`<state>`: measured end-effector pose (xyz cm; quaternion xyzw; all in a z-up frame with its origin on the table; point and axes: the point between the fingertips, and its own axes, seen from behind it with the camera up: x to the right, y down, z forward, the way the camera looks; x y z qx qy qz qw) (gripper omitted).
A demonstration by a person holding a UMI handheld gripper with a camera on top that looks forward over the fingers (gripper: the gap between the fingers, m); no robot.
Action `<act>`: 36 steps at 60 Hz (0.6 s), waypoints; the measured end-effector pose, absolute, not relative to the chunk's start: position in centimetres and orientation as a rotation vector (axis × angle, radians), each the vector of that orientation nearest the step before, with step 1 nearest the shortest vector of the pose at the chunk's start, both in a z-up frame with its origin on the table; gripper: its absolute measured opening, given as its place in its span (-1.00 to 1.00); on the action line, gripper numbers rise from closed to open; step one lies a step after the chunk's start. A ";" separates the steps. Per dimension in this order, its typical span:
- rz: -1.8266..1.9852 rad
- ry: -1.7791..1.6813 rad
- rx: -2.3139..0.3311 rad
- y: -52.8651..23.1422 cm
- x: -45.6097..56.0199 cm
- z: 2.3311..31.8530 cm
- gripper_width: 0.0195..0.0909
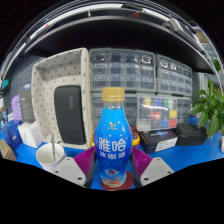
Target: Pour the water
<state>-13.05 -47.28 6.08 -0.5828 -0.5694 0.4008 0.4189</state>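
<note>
the room behind was a workshop, with grey small-parts drawer cabinets (122, 72) along the back wall. a blue table (190, 152) carried a tall polka-dot box (60, 96) with a dark window at the left, a potted plant (210, 105) at the right edge, a black tray (160, 138) and a white cup (50, 153) near the left finger. open blue surface lay right of the fingers. the gripper (113, 170) was closed on the blue drink bottle (113, 145), upright, purple pads (146, 158) pressing both its sides.
</note>
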 end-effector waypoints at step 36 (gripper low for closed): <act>0.913 -1.499 -1.555 -51.9 2.7 11.5 0.26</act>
